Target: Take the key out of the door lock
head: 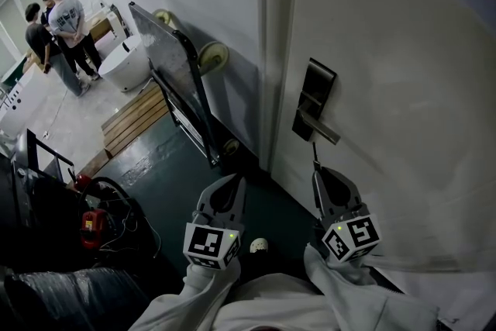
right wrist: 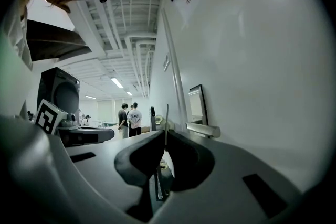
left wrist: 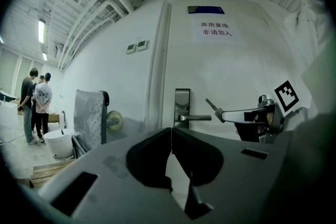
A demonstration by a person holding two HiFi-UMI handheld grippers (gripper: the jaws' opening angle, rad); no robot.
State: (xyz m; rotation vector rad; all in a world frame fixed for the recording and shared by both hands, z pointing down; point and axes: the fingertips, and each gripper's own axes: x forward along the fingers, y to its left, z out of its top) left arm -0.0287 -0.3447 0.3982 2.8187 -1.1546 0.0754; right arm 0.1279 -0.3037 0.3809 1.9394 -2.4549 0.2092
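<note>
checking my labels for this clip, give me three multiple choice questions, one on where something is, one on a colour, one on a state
1. Where is the key?
A in the lock
B held by the right gripper
C on the floor

2. What colour is the door?
A red
B green
C white

3. How do the jaws of the left gripper stand?
A together, with nothing between them
B wide apart
C shut on the handle

Answers:
1 B: the key's blade sticks out from between the right gripper's shut jaws.
2 C: the door is plain white in all three views.
3 A: the left gripper view shows the jaw tips meeting and nothing held.
</note>
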